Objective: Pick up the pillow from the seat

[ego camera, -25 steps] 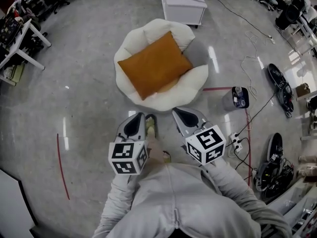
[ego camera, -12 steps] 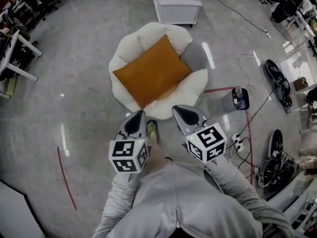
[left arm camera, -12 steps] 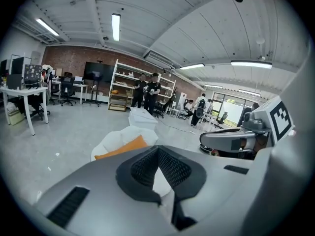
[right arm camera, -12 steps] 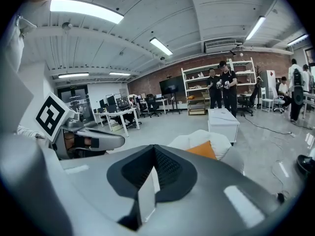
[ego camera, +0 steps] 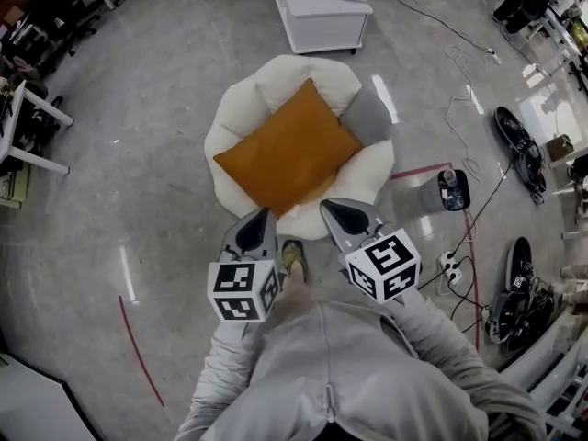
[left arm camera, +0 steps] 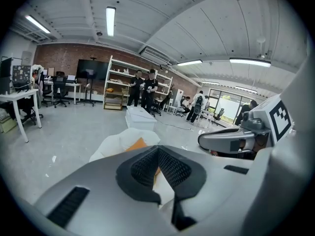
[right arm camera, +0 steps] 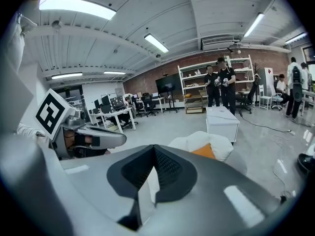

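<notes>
An orange pillow (ego camera: 287, 149) lies tilted on a round cream seat (ego camera: 361, 178) on the floor, just ahead of me. A grey cushion (ego camera: 367, 117) rests at the seat's right side. My left gripper (ego camera: 256, 222) hangs shut and empty near the seat's front edge, short of the pillow. Beside it my right gripper (ego camera: 336, 210) is also shut and empty, over the seat's front rim. In the left gripper view the pillow (left arm camera: 138, 144) peeks out past the closed jaws, and in the right gripper view the pillow (right arm camera: 204, 151) shows on the seat (right arm camera: 189, 142).
A white low cabinet (ego camera: 320, 8) stands beyond the seat. A small bin (ego camera: 449, 190), a power strip (ego camera: 448, 264), cables and shoes (ego camera: 517, 140) lie to the right. Red tape lines (ego camera: 140, 353) mark the floor. Desks (ego camera: 28, 118) stand at the left; people (right arm camera: 220, 85) stand by far shelves.
The seat and pillow have come slightly closer to me and to both grippers. Both grippers keep their pose, jaws shut.
</notes>
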`<move>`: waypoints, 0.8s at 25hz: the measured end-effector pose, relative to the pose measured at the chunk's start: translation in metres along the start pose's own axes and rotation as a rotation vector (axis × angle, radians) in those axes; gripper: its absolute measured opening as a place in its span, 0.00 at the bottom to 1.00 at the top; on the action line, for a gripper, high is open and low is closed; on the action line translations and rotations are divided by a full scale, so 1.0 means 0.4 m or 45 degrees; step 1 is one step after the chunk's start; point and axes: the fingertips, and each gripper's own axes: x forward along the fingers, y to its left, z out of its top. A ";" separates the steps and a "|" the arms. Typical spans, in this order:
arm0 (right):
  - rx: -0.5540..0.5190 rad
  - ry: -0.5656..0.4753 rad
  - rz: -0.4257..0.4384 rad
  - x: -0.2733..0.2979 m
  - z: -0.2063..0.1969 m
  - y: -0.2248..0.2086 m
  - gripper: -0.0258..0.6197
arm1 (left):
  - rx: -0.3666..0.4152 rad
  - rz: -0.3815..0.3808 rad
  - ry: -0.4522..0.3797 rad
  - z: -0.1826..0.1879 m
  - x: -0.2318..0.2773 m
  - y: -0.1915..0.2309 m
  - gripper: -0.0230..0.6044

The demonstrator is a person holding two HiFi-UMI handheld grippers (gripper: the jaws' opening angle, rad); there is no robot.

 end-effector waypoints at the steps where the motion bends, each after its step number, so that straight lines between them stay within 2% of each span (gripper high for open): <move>1: 0.002 0.001 -0.001 0.018 0.010 -0.007 0.04 | 0.000 -0.003 0.003 0.011 0.014 0.013 0.04; 20: 0.082 0.057 -0.055 0.273 0.084 -0.148 0.04 | 0.035 -0.088 0.116 0.110 0.257 0.168 0.04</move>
